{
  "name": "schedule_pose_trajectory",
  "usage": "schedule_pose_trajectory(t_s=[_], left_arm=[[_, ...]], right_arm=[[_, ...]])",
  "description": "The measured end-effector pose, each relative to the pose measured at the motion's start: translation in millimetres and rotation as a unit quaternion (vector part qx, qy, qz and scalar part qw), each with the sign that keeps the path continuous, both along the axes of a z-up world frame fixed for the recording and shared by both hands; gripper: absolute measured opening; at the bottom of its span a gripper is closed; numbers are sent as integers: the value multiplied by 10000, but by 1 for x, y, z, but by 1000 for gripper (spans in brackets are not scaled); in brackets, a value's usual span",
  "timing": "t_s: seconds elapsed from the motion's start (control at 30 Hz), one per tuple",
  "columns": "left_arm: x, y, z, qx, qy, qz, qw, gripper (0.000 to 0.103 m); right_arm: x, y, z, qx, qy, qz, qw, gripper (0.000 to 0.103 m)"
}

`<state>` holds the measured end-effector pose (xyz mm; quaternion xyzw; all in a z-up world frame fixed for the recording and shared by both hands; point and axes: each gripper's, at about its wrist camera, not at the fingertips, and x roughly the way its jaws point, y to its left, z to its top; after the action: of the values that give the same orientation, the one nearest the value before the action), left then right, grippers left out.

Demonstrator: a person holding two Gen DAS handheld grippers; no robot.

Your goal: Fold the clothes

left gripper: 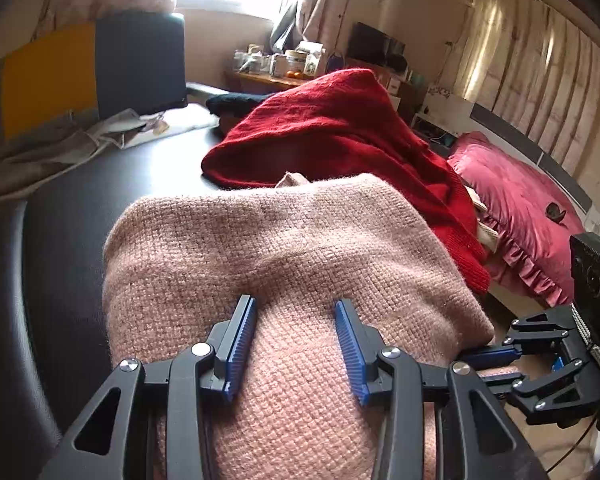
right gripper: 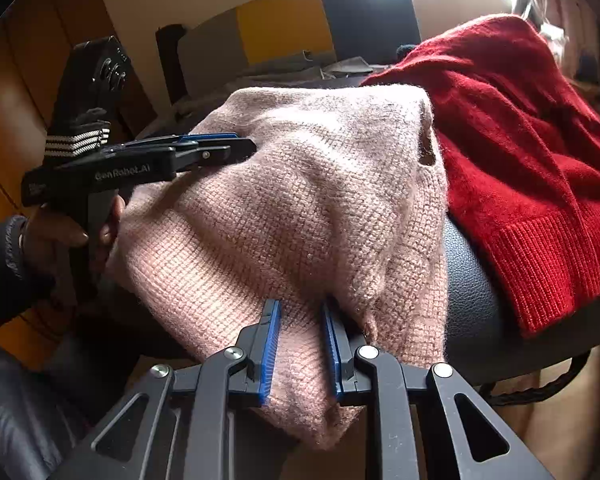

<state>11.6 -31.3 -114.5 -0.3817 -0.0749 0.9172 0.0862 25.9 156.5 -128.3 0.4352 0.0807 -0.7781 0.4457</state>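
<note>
I see a pink knit sweater (right gripper: pixel 300 200) bunched on the black worktop (left gripper: pixel 80 208), a red sweater (left gripper: pixel 340 128) heaped beside it. My right tool (right gripper: pixel 300 344) pinches its near edge; my left tool (left gripper: pixel 296 348) straddles a raised ridge of it, pads apart. Neither garment lies flat or squared, so I judge folding unfinished.

Right gripper (right gripper: pixel 300 344) at 6 o'clock, blue pads pinching lower edge of pink knit sweater (right gripper: pixel 300 184). Sweater lies bunched on black worktop (right gripper: pixel 468 320), one corner hanging over edge. Left gripper (right gripper: pixel 236 146) at 9 o'clock, held by hand (right gripper: pixel 72 228), tips touching sweater; jaw state unclear. Red sweater (right gripper: pixel 516 152) at 3 o'clock, just beside pink one.
</note>
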Motion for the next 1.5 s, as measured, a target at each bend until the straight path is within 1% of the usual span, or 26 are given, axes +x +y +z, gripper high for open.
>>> schedule_pose_trajectory(t_s=[0.03,0.07,0.17,0.2,0.23,0.27,0.33,0.37,0.43,0.57,0.6,0.67,0.73,0.77,0.83,0.9,0.93,1.0,1.1,1.13,1.23,1.3,1.37,1.4,1.47,1.5], left_arm=[[3,-1,1,19,-30,34,10000,42],[6,-5,3,82,-67,64,9999,42],[18,-18,13,354,-134,162,9992,42],[23,-28,20,583,-69,234,9980,41],[26,-38,26,810,31,278,9963,41],[27,-48,33,883,144,372,9953,41],[28,-68,47,943,372,596,9931,41],[26,-76,50,884,439,706,9926,41],[20,-94,51,884,411,881,9913,41],[5,-102,36,1118,226,841,9899,41],[-1,-99,29,1140,113,776,9904,41],[-14,-91,13,1117,-149,658,9915,41],[-29,-79,-5,986,-470,557,9925,41],[-33,-79,-9,993,-519,567,9921,42],[-40,-82,-17,1050,-552,623,9910,41],[-47,-86,-24,1106,-586,678,9898,39],[-50,-87,-28,1134,-603,706,9892,39],[-52,-85,-27,1020,-610,670,9907,39],[-41,-95,-16,1265,-432,775,9880,37],[-29,-102,-14,1438,-369,857,9852,38],[11,-126,-11,2009,-203,1122,9730,45],[39,-142,-9,2385,-92,1296,9624,52],[65,-156,-14,2802,-72,1456,9488,57],[77,-162,-22,3043,-135,1527,9402,60],[91,-165,-35,3404,-264,1580,9265,63],[96,-166,-44,3624,-364,1628,9169,63]], right_arm=[[-2,1,5,-13,-52,25,10000,25],[-5,2,11,-31,-92,58,9999,29],[-3,-3,30,-216,-16,203,9996,52],[-3,-7,38,-307,57,254,9992,58],[-5,-13,45,-395,128,266,9988,59],[-8,-20,52,-481,200,264,9983,62],[-17,-40,63,-622,347,246,9972,66],[-24,-55,66,-665,424,225,9966,69],[-37,-80,71,-674,628,169,9956,73],[-57,-112,83,-779,726,257,9940,76],[-63,-122,80,-664,760,279,9945,76],[-83,-140,59,-362,635,248,9970,76],[-99,-139,25,-160,326,126,9993,76],[-107,-137,6,-60,164,61,9998,77],[-108,-118,-11,-677,234,-2,9974,77],[-110,-111,-11,-821,183,-103,9964,76],[-109,-113,-10,-765,203,-120,9968,77],[-109,-118,-9,-666,257,-74,9974,79],[-115,-120,-6,-680,106,-70,9976,83],[-115,-121,-5,-681,99,-47,9976,83],[-113,-121,-2,-755,46,-32,9971,88],[-112,-122,-1,-791,1,-11,9969,95],[-112,-127,-1,-776,-29,42,9970,99],[-112,-129,0,-769,-44,69,9970,101],[-111,-133,0,-752,-51,111,9971,102],[-111,-135,0,-740,-52,125,9972,102]])
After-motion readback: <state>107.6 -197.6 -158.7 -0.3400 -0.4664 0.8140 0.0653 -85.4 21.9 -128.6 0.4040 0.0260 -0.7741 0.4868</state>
